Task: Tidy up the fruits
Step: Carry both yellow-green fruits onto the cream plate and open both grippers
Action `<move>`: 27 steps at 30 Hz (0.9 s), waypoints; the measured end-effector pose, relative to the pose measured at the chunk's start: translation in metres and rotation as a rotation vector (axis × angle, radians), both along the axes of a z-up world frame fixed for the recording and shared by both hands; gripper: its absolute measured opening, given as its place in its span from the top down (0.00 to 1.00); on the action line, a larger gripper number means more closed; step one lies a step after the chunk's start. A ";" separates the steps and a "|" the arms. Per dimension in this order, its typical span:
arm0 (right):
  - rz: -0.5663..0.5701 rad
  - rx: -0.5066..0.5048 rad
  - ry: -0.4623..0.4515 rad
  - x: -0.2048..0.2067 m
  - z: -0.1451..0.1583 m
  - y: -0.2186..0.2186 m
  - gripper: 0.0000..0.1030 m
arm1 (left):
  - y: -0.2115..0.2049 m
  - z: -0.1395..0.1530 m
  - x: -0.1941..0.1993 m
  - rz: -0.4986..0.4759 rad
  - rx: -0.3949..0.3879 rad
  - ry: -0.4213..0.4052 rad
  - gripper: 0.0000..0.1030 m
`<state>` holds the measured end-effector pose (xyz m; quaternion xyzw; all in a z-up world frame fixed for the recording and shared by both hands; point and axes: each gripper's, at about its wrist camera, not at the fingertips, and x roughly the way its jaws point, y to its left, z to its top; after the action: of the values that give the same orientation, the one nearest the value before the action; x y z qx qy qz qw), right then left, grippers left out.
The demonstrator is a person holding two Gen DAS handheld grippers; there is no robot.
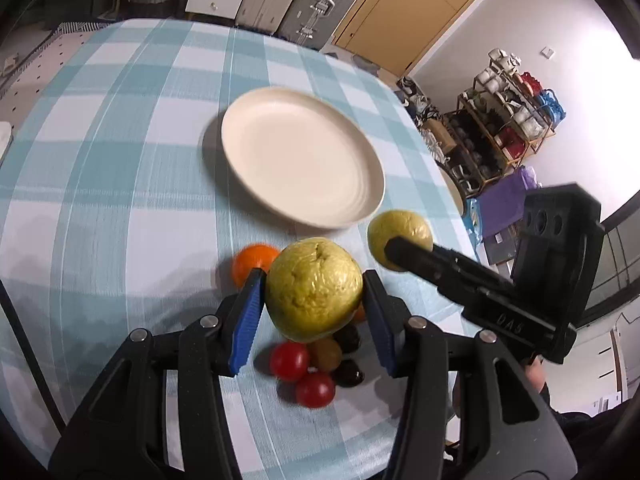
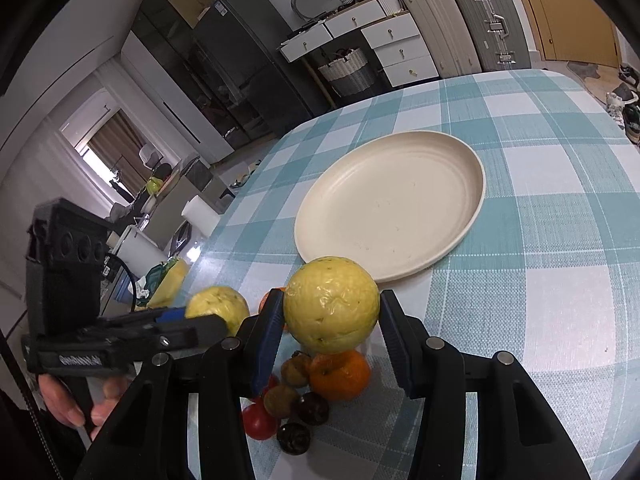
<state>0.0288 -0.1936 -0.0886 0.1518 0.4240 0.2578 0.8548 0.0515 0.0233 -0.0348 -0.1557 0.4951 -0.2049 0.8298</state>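
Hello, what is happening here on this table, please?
A person is sorting fruit with two handheld grippers. The left gripper holds one yellow-green guava, and the right gripper holds another guava, both raised over the pile. An orange, cherry tomatoes and dark small fruits lie on the checked tablecloth. The cream plate has no fruit on it.

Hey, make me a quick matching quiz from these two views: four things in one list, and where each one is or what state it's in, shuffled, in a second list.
Things:
1. plate
2. left claw
3. orange
4. red tomato

Places or states:
A. lies by dark fruits, nearest the left camera
B. empty, past the fruit pile
C. shut on a yellow-green fruit
D. rests on the cloth below the right claw's fruit

Pairs: 1-B, 2-C, 3-D, 4-A
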 end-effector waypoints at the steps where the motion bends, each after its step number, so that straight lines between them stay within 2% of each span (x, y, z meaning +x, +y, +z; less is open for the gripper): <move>1: 0.000 0.001 -0.002 0.000 0.001 0.000 0.53 | 0.000 0.002 0.004 0.004 0.000 -0.002 0.55; 10: -0.009 0.004 -0.037 0.015 0.014 -0.005 0.53 | 0.008 0.014 0.047 0.038 0.009 -0.034 0.55; 17: -0.010 -0.003 -0.044 0.048 0.023 -0.009 0.53 | 0.011 0.019 0.093 0.052 0.015 -0.044 0.55; 27: -0.030 -0.040 -0.052 0.101 0.024 -0.009 0.53 | -0.004 0.006 0.152 0.048 0.020 -0.028 0.55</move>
<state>0.1293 -0.2023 -0.0643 0.1344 0.4045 0.2404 0.8721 0.2040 0.0189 -0.0285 -0.1563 0.4817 -0.1818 0.8429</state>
